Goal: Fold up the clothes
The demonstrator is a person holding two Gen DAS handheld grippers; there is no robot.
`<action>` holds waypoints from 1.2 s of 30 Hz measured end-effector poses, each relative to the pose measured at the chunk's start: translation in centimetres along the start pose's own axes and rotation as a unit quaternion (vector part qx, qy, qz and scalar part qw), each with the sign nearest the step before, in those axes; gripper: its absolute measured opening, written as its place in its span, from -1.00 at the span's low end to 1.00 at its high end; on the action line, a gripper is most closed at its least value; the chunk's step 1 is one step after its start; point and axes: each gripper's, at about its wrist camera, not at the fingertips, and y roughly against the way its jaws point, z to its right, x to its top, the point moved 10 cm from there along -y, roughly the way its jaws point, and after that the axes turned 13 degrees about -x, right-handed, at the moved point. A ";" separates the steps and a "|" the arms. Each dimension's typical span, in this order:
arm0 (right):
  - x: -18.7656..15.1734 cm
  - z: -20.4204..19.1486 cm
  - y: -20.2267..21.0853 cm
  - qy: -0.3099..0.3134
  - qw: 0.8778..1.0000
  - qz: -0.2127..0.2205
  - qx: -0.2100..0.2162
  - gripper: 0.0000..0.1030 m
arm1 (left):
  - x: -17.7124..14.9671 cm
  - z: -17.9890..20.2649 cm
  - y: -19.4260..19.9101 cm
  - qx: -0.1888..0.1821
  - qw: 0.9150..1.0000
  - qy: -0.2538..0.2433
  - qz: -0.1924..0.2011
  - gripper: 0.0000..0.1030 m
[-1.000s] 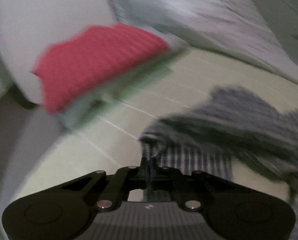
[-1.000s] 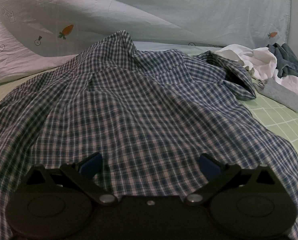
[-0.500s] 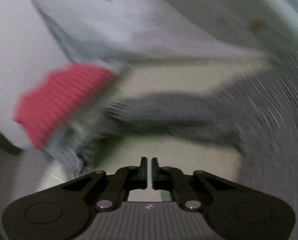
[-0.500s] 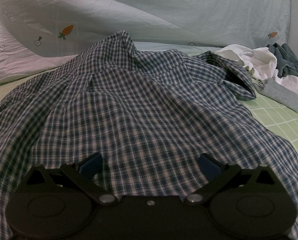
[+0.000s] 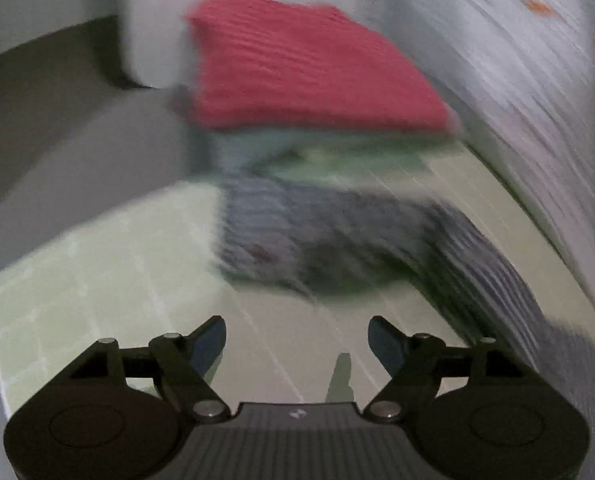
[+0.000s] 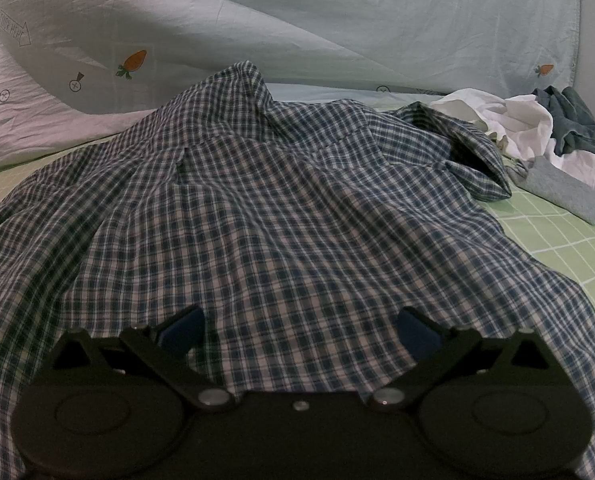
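Observation:
A blue-and-white checked shirt [image 6: 281, 208] lies spread and rumpled over the green gridded bed sheet [image 6: 557, 236]. My right gripper [image 6: 299, 330] hovers low over its near part, open, with nothing between the fingers. In the blurred left wrist view, a sleeve of the checked shirt [image 5: 337, 240] lies on the sheet [image 5: 97, 280] ahead of my left gripper [image 5: 297, 340], which is open and empty above bare sheet.
A stack of folded clothes with a red knit [image 5: 309, 68] on top sits at the bed's far corner. A pale quilt with carrot prints [image 6: 297, 28] lies behind the shirt. White, grey and dark blue garments [image 6: 537, 140] are piled at the right.
My left gripper has let go of the checked sleeve, opened wide, and swung so the red stack now sits ahead. The right gripper has not moved.

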 end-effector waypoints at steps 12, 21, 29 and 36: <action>0.1 -0.1 0.0 0.001 1.000 0.000 -0.004 1.00 | 1.8 -2.1 -3.4 0.049 0.998 -0.027 0.017 0.29; 0.1 -0.1 0.0 0.001 1.000 0.000 -0.006 1.00 | 1.1 -3.8 -0.8 0.099 0.992 -0.078 0.018 -0.74; 0.2 -0.1 -0.2 0.000 1.000 0.000 -0.005 1.00 | 0.6 -9.4 3.4 0.137 0.990 -0.034 0.005 -0.74; 0.3 0.2 -0.3 -0.001 1.000 0.000 -0.005 1.00 | -0.5 -8.4 3.6 0.159 0.985 -0.067 -0.011 -0.08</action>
